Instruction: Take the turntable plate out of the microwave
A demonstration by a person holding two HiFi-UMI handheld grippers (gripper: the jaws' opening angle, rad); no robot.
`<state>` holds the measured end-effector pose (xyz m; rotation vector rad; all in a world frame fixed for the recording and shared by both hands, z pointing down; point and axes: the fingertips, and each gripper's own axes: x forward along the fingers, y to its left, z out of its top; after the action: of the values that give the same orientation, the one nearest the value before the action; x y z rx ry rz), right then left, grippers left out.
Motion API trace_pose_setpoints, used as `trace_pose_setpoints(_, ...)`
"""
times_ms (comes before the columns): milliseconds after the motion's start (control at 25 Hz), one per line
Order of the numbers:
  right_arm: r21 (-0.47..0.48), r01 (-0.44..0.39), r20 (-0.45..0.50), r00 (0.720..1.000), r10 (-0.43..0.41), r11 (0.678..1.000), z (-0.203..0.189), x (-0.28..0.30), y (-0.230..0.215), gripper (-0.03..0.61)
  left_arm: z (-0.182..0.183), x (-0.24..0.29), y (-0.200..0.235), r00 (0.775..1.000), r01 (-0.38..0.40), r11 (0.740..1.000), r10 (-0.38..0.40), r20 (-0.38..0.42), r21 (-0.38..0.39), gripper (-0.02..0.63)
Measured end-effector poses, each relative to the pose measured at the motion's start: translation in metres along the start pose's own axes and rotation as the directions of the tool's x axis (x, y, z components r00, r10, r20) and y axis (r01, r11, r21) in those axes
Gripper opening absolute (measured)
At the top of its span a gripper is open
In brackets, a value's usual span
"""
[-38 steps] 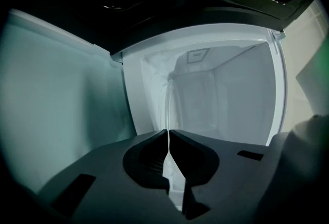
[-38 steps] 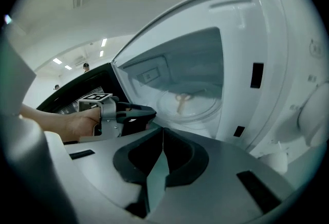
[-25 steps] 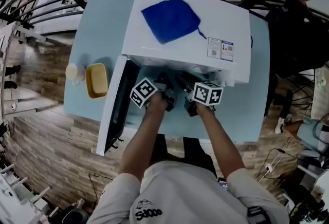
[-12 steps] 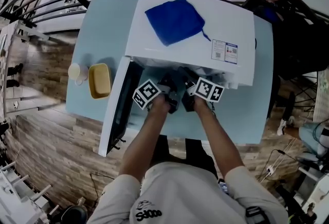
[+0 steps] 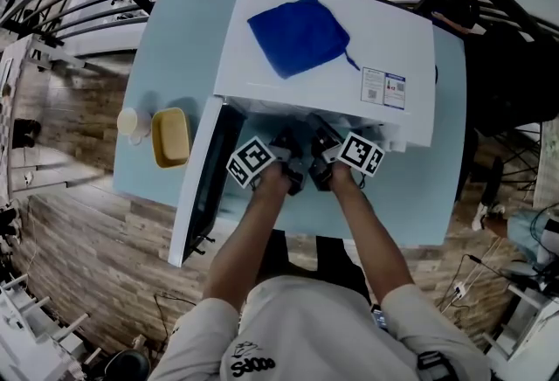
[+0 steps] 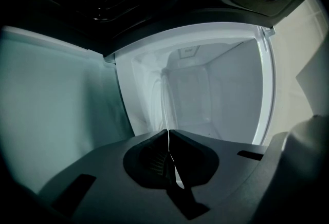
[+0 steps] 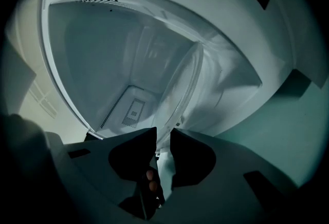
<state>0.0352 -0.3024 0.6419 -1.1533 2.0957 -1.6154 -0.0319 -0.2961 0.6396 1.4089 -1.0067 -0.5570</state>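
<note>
PLATE AT THE THRESHOLD: At the mouth of the open white microwave oven on the pale blue table, I have both tools at the clear glass turntable plate. The plate sits inside the cavity with its near rim at the opening. My left gripper is clamped tight on that rim, which its own view shows edge-on as a thin bright line. My right gripper has just been closing. Its jaws stand narrow around the rim with a sliver of gap beside the glass, so I judge that bite unfinished.

To do this well, I would complete the right squeeze squarely on the rim before any pull. I would keep both wrists at a matched angle so the glass is not twisted between them. Then I would draw it straight out, clear of the door swung open at the left. Glass is slick, and a shallow pinch could let it slide.
</note>
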Motion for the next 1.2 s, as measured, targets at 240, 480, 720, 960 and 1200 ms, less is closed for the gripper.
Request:
trace_pose_setpoints(240, 0.007, -0.013, 0.021, 1.000, 0.013, 1.000, 0.003, -0.001, 0.007, 0.081, 0.002, -0.002, -0.008, 1.000, 0.010, 1.000, -0.010, 0.011, 0.016, 0.021)
trace_pose_setpoints(480, 0.002, 0.013, 0.026, 1.000, -0.013, 1.000, 0.001, -0.003, 0.007, 0.080, -0.001, -0.005, -0.007, 1.000, -0.002, 1.000, 0.002, 0.023, 0.016, 0.021)
trace_pose_setpoints(720, 0.026, 0.004, 0.030, 1.000, -0.005, 1.000, -0.009, -0.006, 0.010, 0.077, 0.001, -0.014, -0.004, 0.999, -0.006, 1.000, 0.005, 0.035, 0.027, 0.021)
trace_pose_setpoints(960, 0.095, -0.033, 0.029, 0.999, 0.031, 0.995, -0.016, -0.013, 0.014, 0.065, -0.002, -0.022, -0.006, 0.999, 0.027, 0.998, -0.028, 0.020, 0.055, 0.026)
trace_pose_setpoints(1200, 0.080, -0.051, -0.006, 0.999, 0.052, 0.996, -0.027, -0.025, 0.012, 0.057, 0.000, -0.016, -0.002, 0.998, 0.064, 0.997, -0.064, 0.007, 0.030, 0.138)
